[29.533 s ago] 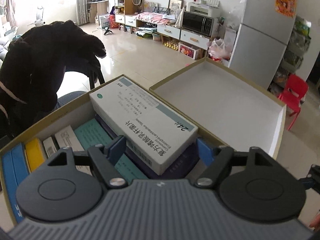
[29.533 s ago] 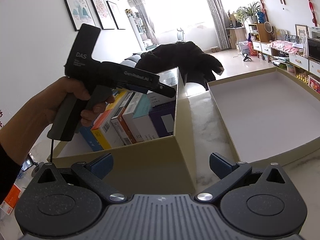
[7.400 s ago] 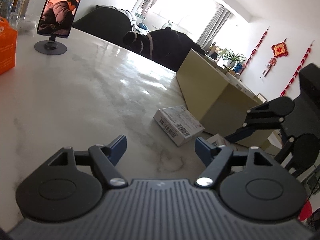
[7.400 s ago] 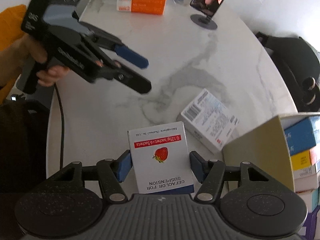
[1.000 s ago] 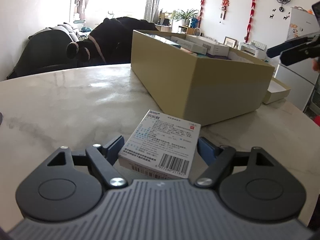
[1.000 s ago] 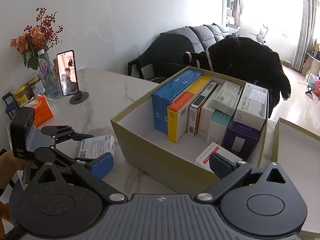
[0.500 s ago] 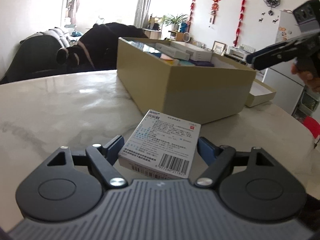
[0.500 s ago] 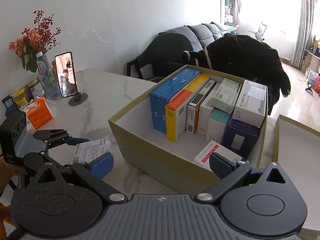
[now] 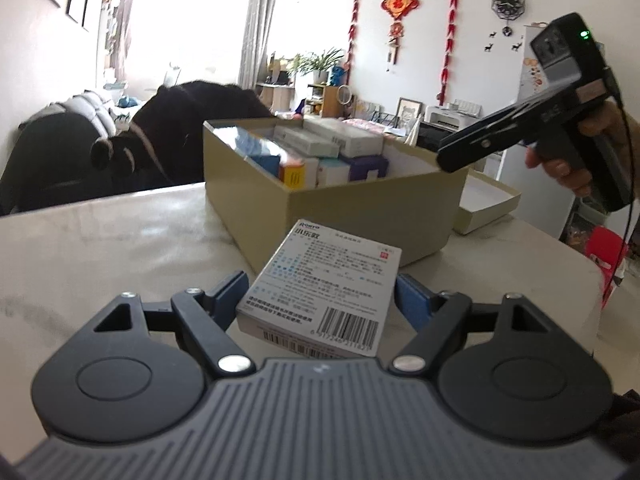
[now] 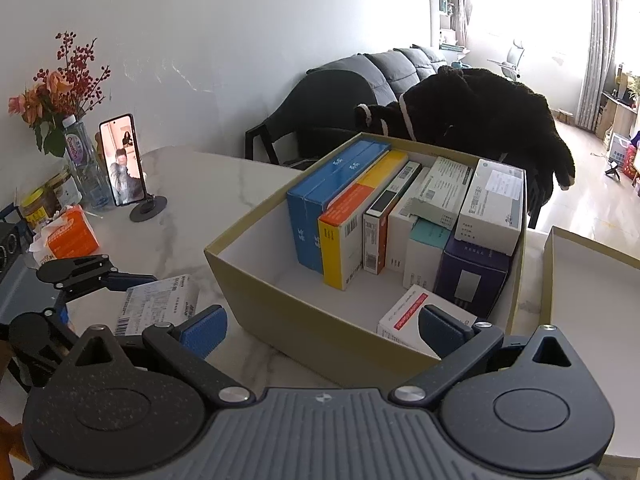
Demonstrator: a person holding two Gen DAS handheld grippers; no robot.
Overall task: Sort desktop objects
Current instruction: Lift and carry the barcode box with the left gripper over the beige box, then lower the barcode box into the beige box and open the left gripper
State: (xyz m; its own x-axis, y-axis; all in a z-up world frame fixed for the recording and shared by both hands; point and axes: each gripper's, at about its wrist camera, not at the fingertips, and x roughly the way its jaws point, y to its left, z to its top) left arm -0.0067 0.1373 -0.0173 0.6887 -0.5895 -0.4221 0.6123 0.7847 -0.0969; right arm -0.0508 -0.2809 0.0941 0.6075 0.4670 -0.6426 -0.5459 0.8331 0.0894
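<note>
White marble with grey veins is carrying everything here, and on this table (image 10: pixel 224 184) the beige cardboard box (image 10: pixel 304 328) is standing open as the landmark. The left gripper (image 9: pixel 320 292) is holding a white medicine carton (image 9: pixel 324 284) with a barcode; its two blue pads (image 9: pixel 230 290) are pressing against the long sides of the carton. The carton is in front of the beige cardboard box, near its closest corner, and it is tilting up a little at the far end. From the left wrist view I cannot tell whether it is resting on the marble or lifted from it. In the right wrist view the same carton (image 10: pixel 160 300) is showing to the left of the box, between the fingers of the left gripper (image 10: pixel 120 280).

The right gripper (image 10: pixel 320 324) is hovering over the near wall of the box with its jaws wide apart and nothing between them. In the left wrist view a hand (image 9: pixel 572 160) is gripping its black handle, to the right of the box and above it.

Inside the box, medicine packs are standing in a row against the far side: a blue pack (image 10: pixel 332 200), a yellow and orange pack (image 10: pixel 352 232), then white and grey ones, and a dark purple pack (image 10: pixel 472 272). A white pack with a red stripe (image 10: pixel 412 316) is lying flat on the box floor, near the front wall. The box lid (image 10: pixel 592 300) is lying open side up, just right of the box.

Far left of the box, a phone on a round stand (image 10: pixel 124 164) and an orange tissue pack (image 10: pixel 68 236) are standing on the marble.
</note>
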